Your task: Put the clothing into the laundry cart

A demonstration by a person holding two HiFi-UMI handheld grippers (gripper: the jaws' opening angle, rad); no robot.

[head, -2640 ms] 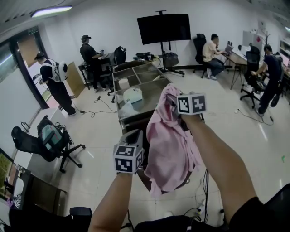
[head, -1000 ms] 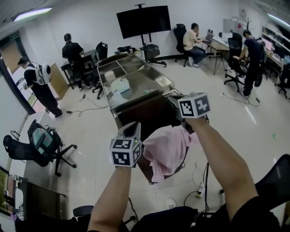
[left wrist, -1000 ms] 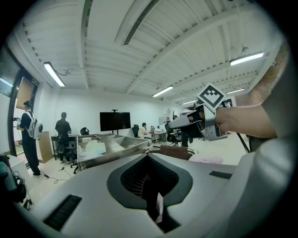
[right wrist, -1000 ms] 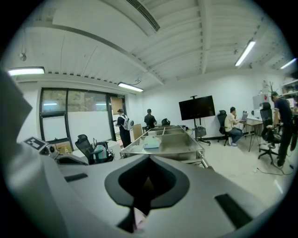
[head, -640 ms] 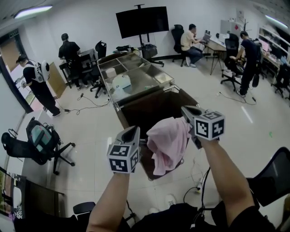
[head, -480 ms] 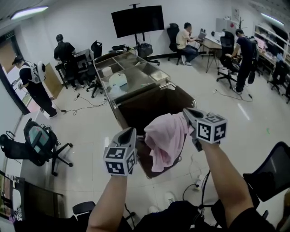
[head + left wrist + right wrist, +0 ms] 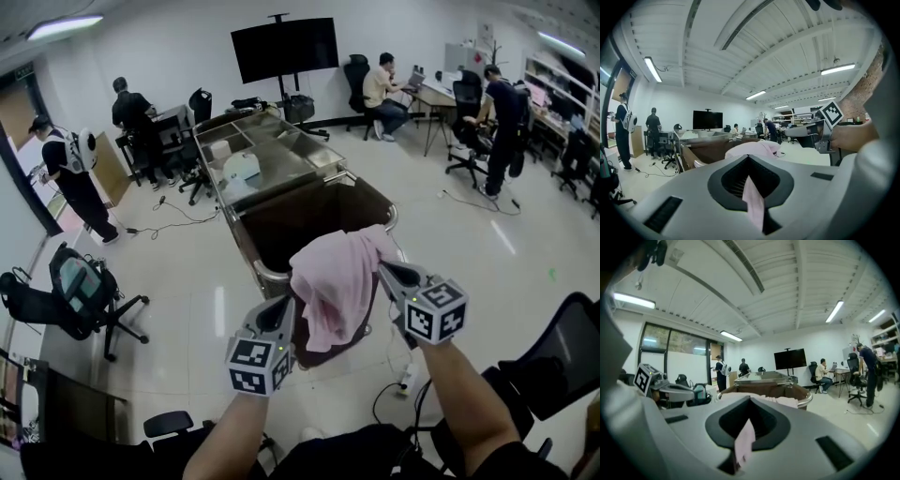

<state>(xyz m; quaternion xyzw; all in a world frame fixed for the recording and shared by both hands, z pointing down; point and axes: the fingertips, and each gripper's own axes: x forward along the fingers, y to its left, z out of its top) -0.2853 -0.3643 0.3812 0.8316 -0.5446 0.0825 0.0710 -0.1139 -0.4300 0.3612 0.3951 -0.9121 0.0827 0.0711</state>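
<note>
A pink garment hangs between my two grippers and drapes over the near rim of the brown laundry cart. My left gripper holds its left side, low and close to me. My right gripper holds its upper right corner by the cart's rim. In the left gripper view a strip of pink cloth is pinched in the shut jaws, with the garment's bulk lying ahead. In the right gripper view a pink fold sits clamped in the shut jaws, with the cart just beyond.
A steel table with compartments and a white object stands right behind the cart. An office chair is on the left, and another chair at lower right. Cables lie on the floor by my feet. Several people are at the room's edges.
The garment has come down from chest height onto the cart's near rim. Both grippers have dropped lower and closer to me, still gripping the cloth.
</note>
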